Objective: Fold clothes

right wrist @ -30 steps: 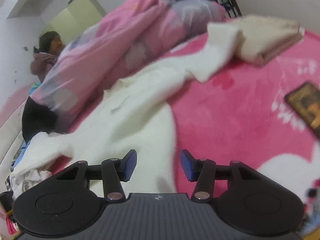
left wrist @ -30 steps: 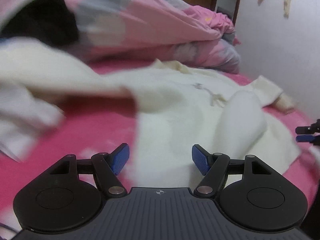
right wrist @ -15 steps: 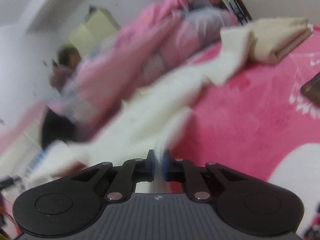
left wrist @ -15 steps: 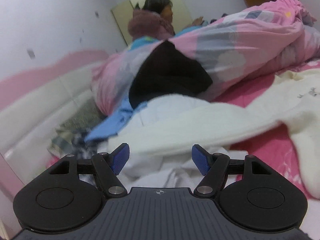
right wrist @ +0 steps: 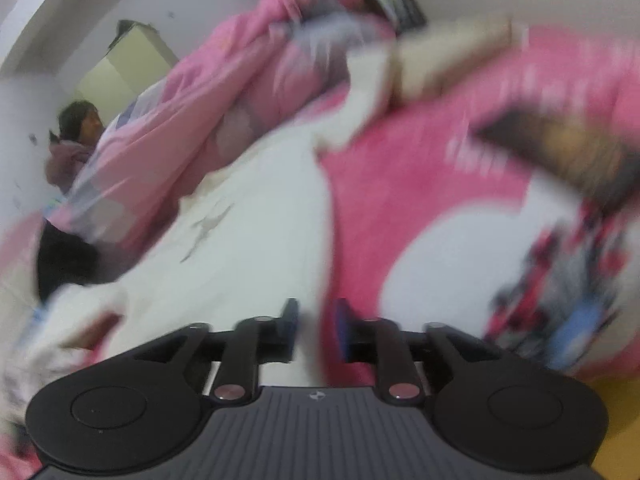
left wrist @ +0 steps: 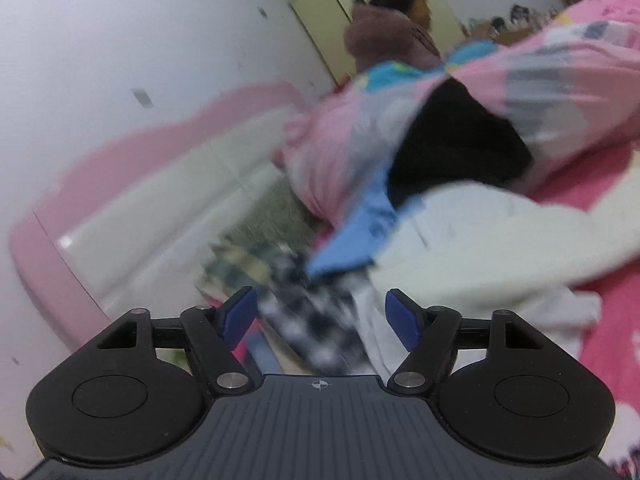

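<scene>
A cream fleece garment (right wrist: pixel 248 240) lies spread on the pink bed. My right gripper (right wrist: pixel 316 328) has its jaws nearly closed on the garment's lower edge, with white cloth between the fingertips. In the left wrist view one cream sleeve (left wrist: pixel 500 256) runs across the right side. My left gripper (left wrist: pixel 320 316) is open and empty, held over a heap of clothes beside that sleeve. Both views are blurred by motion.
A pink patterned duvet (right wrist: pixel 208 112) is piled along the back. A heap with a blue cloth (left wrist: pixel 360 232), a black garment (left wrist: pixel 460 140) and checked fabric (left wrist: pixel 304 312) lies by the headboard (left wrist: pixel 160 184). A person (left wrist: pixel 396 28) stands behind. A folded beige item (right wrist: pixel 448 56) and a dark flat object (right wrist: pixel 560 152) lie on the bed.
My left gripper swung left from the cream garment toward the clothes heap and headboard, staying open. My right gripper shut on the garment's lower edge and shifted.
</scene>
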A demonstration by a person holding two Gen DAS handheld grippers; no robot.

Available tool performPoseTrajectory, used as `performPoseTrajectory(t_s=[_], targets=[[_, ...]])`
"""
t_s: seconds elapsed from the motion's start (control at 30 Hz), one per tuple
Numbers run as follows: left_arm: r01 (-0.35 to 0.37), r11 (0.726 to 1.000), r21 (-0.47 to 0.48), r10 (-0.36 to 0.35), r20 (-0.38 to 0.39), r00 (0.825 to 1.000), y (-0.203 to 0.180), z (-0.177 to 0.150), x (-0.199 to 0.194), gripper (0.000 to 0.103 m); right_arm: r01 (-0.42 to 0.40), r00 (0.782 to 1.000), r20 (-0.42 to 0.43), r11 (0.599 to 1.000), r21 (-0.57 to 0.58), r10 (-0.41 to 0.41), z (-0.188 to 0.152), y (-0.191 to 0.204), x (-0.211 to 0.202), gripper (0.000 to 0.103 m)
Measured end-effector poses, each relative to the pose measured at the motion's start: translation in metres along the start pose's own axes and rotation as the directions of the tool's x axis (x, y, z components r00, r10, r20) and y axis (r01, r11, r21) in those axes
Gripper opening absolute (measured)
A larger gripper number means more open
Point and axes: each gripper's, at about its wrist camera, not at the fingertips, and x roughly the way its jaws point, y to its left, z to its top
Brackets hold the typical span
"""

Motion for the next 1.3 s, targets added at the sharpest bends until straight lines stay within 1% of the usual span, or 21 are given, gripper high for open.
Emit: performPoseTrajectory(t_s=[0.07,0.1,0.13,0.2,0.27,0.33,0.37,0.4,0.47,0.5,0.6,0.63,0.67,0.7,0.73,0.83,0.93,1.03,1.1,1.17,1.3], targets=[[0.109,0.992,-0.057,-0.111,-0.039,0.993,-0.015,-0.025,0.005,0.073,0.051,0.992,0.119,0.986,-0.156,-0.032,0.003,0.024,-0.02,0.04],[0.177,0.979,-0.097,-0.183,-0.059,0.981,-0.025,-0.037,0.01,0.073,0.037,0.988,0.152,0.975,-0.218,-0.003,0.004,0.038,-0.027,0.04],[0.258,0.956,-0.143,-0.271,-0.08,0.959,-0.039,-0.049,0.017,0.073,-0.015,0.987,0.151,0.962,-0.273,0.058,0.004,0.053,-0.029,0.04],[0.414,0.883,-0.222,-0.445,-0.11,0.889,-0.072,-0.069,0.027,0.072,-0.144,0.976,0.097,0.912,-0.384,0.195,-0.003,0.087,-0.027,0.04],[0.536,0.803,-0.259,-0.576,-0.108,0.81,-0.11,-0.081,0.03,0.071,-0.285,0.947,-0.013,0.821,-0.495,0.322,-0.018,0.125,-0.019,0.04],[0.62,0.73,-0.288,-0.662,-0.073,0.746,-0.137,-0.085,0.028,0.069,-0.399,0.907,-0.152,0.684,-0.611,0.393,-0.046,0.167,-0.009,0.04],[0.657,0.684,-0.317,-0.702,-0.041,0.711,-0.148,-0.084,0.028,0.069,-0.431,0.891,-0.199,0.623,-0.653,0.408,-0.06,0.182,-0.003,0.039],[0.689,0.638,-0.344,-0.738,-0.021,0.674,-0.158,-0.083,0.03,0.069,-0.456,0.877,-0.241,0.563,-0.689,0.416,-0.074,0.196,0.002,0.039],[0.743,0.544,-0.39,-0.809,-0.011,0.587,-0.181,-0.079,0.037,0.068,-0.504,0.846,-0.326,0.435,-0.747,0.421,-0.102,0.225,0.013,0.038],[0.754,0.518,-0.405,-0.827,-0.013,0.562,-0.19,-0.079,0.041,0.067,-0.507,0.845,-0.342,0.406,-0.76,0.412,-0.11,0.233,0.019,0.038],[0.752,0.479,-0.452,-0.852,-0.034,0.522,-0.206,-0.082,0.052,0.057,-0.501,0.849,-0.372,0.35,-0.791,0.375,-0.128,0.25,0.036,0.036],[0.75,0.453,-0.482,-0.865,-0.033,0.501,-0.207,-0.084,0.056,0.056,-0.499,0.851,-0.381,0.331,-0.801,0.362,-0.135,0.256,0.042,0.03],[0.747,0.419,-0.516,-0.88,-0.028,0.474,-0.205,-0.088,0.059,0.055,-0.508,0.85,-0.389,0.355,-0.785,0.356,-0.133,0.256,0.048,0.019],[0.743,0.383,-0.548,-0.895,-0.02,0.447,-0.203,-0.092,0.062,0.055,-0.519,0.848,-0.398,0.389,-0.761,0.351,-0.129,0.255,0.054,0.013],[0.741,0.349,-0.573,-0.907,-0.006,0.422,-0.2,-0.096,0.065,0.055,-0.548,0.834,-0.414,0.46,-0.699,0.365,-0.118,0.25,0.062,0.009],[0.73,0.266,-0.63,-0.929,0.034,0.369,-0.196,-0.107,0.071,0.055,-0.608,0.788,-0.428,0.668,-0.43,0.442,-0.082,0.224,0.084,0.008],[0.711,0.19,-0.677,-0.945,0.071,0.32,-0.201,-0.116,0.075,0.056,-0.615,0.756,-0.417,0.765,-0.192,0.504,-0.075,0.195,0.104,0.007],[0.709,0.137,-0.692,-0.951,0.108,0.29,-0.21,-0.116,0.078,0.06,-0.591,0.729,-0.391,0.805,0.055,0.562,-0.07,0.165,0.125,0.005],[0.711,0.102,-0.696,-0.952,0.14,0.273,-0.217,-0.113,0.08,0.064,-0.557,0.715,-0.365,0.801,0.219,0.597,-0.066,0.146,0.139,0.005],[0.714,0.08,-0.696,-0.95,0.162,0.265,-0.224,-0.112,0.08,0.066,-0.556,0.713,-0.358,0.797,0.237,0.603,-0.066,0.143,0.14,0.005],[0.742,0.109,-0.662,-0.947,0.158,0.28,-0.242,-0.107,0.07,0.063,-0.563,0.701,-0.353,0.785,0.259,0.619,-0.066,0.141,0.142,0.005]])
